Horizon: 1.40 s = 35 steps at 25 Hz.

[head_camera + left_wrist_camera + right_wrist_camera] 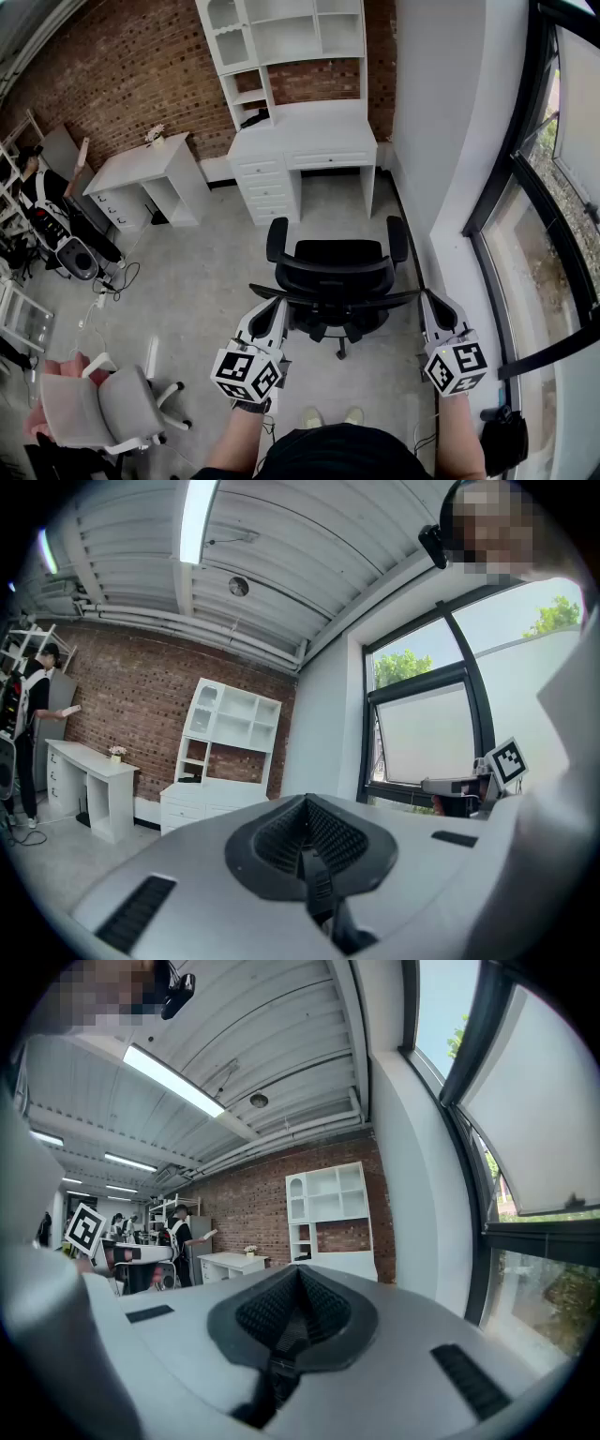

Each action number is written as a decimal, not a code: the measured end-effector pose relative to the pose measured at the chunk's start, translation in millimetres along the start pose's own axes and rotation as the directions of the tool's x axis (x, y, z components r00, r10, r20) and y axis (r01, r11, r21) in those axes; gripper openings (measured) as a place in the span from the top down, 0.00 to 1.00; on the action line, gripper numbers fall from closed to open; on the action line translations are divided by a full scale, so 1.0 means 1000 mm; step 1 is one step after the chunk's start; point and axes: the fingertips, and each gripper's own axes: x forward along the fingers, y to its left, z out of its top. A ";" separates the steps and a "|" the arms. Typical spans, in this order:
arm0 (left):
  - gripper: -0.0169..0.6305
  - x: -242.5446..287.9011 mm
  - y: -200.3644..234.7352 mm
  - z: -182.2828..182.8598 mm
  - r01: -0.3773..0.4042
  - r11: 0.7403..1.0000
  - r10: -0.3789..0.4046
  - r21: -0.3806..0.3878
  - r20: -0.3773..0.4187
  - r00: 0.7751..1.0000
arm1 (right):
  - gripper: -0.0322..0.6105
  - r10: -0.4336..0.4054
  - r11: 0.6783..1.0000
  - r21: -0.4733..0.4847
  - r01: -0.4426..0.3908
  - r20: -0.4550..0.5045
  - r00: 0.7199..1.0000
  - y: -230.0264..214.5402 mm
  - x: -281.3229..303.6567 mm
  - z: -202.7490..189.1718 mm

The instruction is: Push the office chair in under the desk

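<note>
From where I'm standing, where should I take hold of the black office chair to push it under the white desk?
Grip the top edge of the backrest, coming from behind, on your side. The chair has its back to you and its seat faces the opening of the desk, so a level push on that wide edge should roll it straight in.

Left tongs (271,306), right tongs (431,300): closed, level.

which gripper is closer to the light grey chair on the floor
Left. The left gripper is at the black office chair's left side, with the light grey chair lower-left of it in the head view. The right gripper is across that chair, by the window.
</note>
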 end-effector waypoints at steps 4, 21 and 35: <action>0.97 0.001 -0.007 -0.001 0.009 1.000 -0.009 0.001 0.000 1.000 | 0.95 -0.011 1.000 -0.004 0.011 0.001 1.000 -0.004 -0.007 0.000; 0.96 0.000 0.009 -0.009 -0.034 0.996 0.033 -0.078 -0.003 0.999 | 0.94 -0.002 0.996 0.093 0.002 -0.007 1.000 -0.016 -0.003 -0.012; 0.96 -0.001 0.049 -0.044 -0.252 0.946 0.244 -0.206 -0.064 0.968 | 0.94 -0.021 0.986 0.167 0.029 -0.049 0.999 -0.063 0.007 -0.045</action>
